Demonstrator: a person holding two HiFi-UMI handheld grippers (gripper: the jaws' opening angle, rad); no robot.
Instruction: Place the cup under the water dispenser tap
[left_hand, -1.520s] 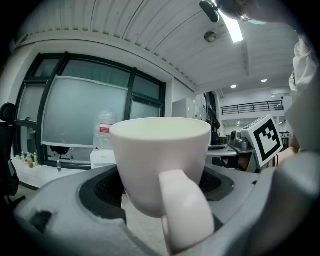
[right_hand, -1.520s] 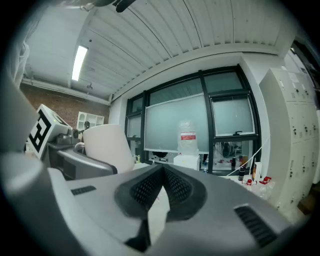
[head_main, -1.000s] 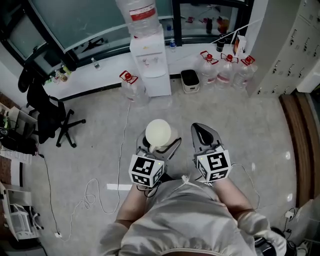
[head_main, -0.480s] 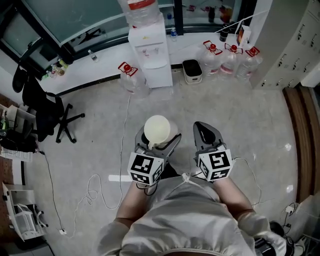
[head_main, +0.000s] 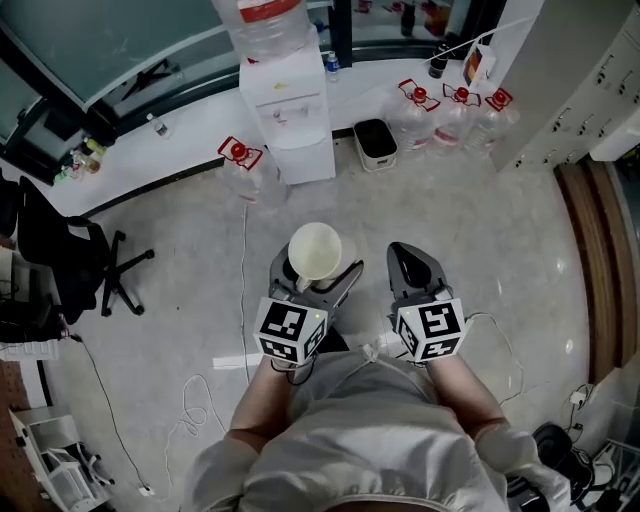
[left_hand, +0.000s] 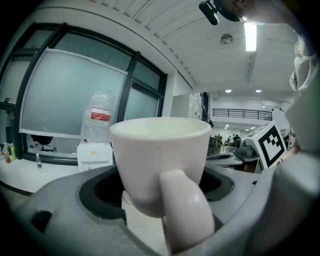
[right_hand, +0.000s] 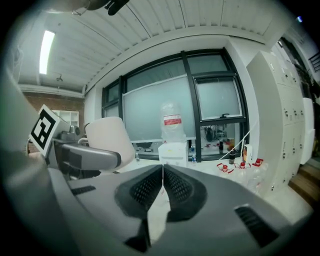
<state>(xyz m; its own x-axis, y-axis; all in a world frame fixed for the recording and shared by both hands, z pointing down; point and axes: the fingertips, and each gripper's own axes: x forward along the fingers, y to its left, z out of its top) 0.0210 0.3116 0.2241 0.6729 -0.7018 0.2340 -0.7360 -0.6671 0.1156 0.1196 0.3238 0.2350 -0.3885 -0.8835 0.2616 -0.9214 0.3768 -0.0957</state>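
A cream cup (head_main: 315, 250) with a handle stands upright between the jaws of my left gripper (head_main: 312, 268), which is shut on it; in the left gripper view the cup (left_hand: 160, 165) fills the middle, handle toward the camera. My right gripper (head_main: 412, 264) is shut with nothing in it, its pads touching along the tips (right_hand: 162, 172). The white water dispenser (head_main: 289, 110), with a large bottle on top, stands against the far wall, well ahead of both grippers. It also shows small in the left gripper view as the dispenser (left_hand: 95, 152) and in the right gripper view (right_hand: 173, 150).
Spare water bottles with red caps stand left of the dispenser (head_main: 244, 170) and in a row at the right (head_main: 458, 115). A small bin (head_main: 377, 143) sits beside the dispenser. An office chair (head_main: 70, 260) is at the left. A cable (head_main: 243, 300) trails across the floor.
The whole floor scene has slid down and left in the head view: the dispenser is nearer. Both grippers keep their pose, the cup still in the left one.
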